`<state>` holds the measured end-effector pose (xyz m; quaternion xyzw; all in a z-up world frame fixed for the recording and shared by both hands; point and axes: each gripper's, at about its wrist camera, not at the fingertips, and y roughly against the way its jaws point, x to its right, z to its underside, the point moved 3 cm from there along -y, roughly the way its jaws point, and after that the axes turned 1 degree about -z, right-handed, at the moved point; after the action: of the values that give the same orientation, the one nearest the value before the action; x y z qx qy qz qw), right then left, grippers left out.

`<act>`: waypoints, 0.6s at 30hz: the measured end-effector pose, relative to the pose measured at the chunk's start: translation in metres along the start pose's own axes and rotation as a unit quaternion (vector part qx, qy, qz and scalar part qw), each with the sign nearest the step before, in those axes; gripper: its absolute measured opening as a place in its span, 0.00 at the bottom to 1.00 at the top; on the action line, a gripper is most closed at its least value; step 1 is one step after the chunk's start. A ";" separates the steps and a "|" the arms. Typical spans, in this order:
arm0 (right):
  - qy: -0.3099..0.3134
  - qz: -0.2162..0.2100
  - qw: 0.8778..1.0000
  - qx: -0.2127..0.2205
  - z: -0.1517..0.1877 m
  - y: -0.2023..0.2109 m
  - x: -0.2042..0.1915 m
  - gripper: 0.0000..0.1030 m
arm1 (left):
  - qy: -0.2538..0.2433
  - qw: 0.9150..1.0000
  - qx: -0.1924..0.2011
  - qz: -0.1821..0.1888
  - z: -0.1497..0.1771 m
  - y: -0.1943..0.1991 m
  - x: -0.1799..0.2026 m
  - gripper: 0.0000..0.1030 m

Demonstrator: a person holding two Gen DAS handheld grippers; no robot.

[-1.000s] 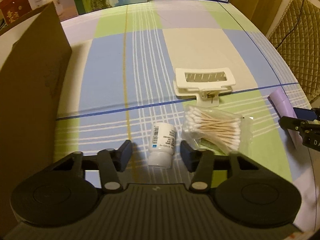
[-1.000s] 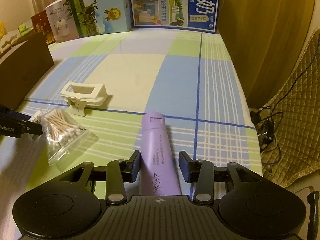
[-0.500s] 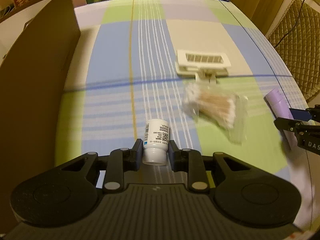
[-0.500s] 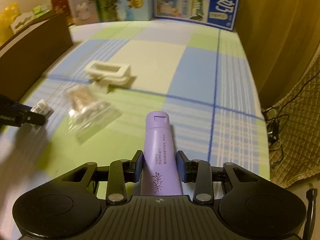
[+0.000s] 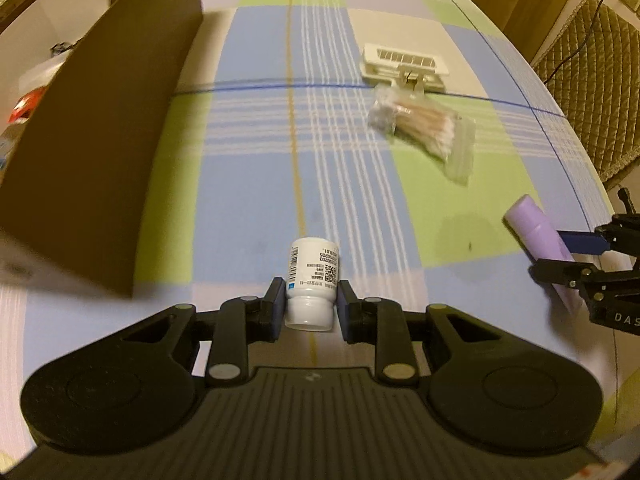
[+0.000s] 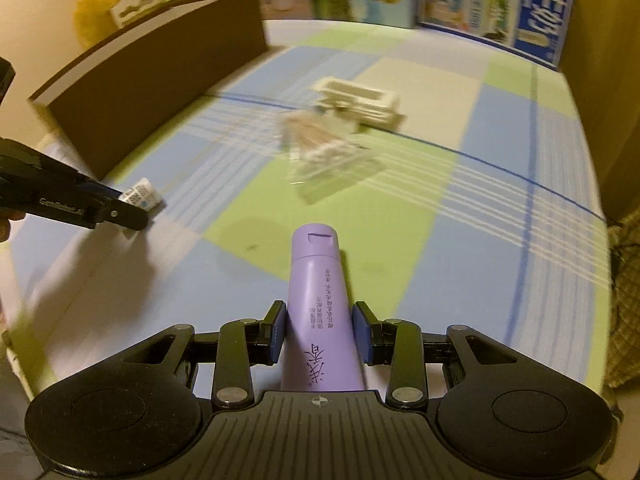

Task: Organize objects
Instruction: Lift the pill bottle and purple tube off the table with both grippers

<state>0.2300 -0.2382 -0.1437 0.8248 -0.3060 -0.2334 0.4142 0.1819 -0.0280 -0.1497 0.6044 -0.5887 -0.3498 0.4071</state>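
in the left wrist view the left gripper (image 5: 312, 314) sits at lower centre, its two blue-padded fingers pressed against the sides of a small white bottle (image 5: 313, 280), which points away from the camera with its printed label facing up and its cap end toward the camera. below it is the checked tablecloth (image 5: 248, 200) in blue, green and cream. a tall brown cardboard box (image 5: 100, 140) fills the left of the frame. in the upper right of the cloth lies a clear bag of cotton swabs (image 5: 424, 128), and just beyond it, touching or nearly so, a white hair claw clip (image 5: 402, 65). at the right edge the right gripper (image 5: 576, 258) shows from the side, pinching a purple tube (image 5: 536, 232). in the right wrist view the right gripper (image 6: 319, 334) is at lower centre, its pads closed on the purple tube (image 6: 318, 300), whose flip cap points away toward the middle of the frame. the left gripper (image 6: 132, 210) enters from the left edge with the white bottle (image 6: 142, 198) held at its tip. the swab bag (image 6: 320, 152) and clip (image 6: 356, 102) are blurred in the upper middle, the brown box (image 6: 160, 80) in the upper left, and colourful printed cartons (image 6: 480, 0) stand along the top edge.
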 end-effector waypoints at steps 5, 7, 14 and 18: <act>0.020 -0.018 1.000 0.008 0.001 -0.006 -0.024 0.33 | 0.018 1.000 -0.002 -0.007 0.016 0.010 -0.013 0.22; 0.025 -0.015 1.000 0.010 0.000 -0.009 -0.030 0.34 | 0.026 1.000 -0.003 -0.010 0.022 0.014 -0.019 0.22; 0.030 0.008 0.999 0.009 -0.007 -0.016 -0.038 0.36 | 0.039 0.999 0.002 -0.011 0.032 0.021 -0.027 0.22; 0.035 0.022 0.999 0.005 -0.007 -0.017 -0.042 0.36 | 0.032 0.999 0.005 -0.009 0.032 0.021 -0.025 0.23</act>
<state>0.2106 -0.1969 -0.1486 0.8277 -0.3108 -0.1940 0.4251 0.1426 -0.0049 -0.1460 0.6224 -0.5715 -0.3309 0.4201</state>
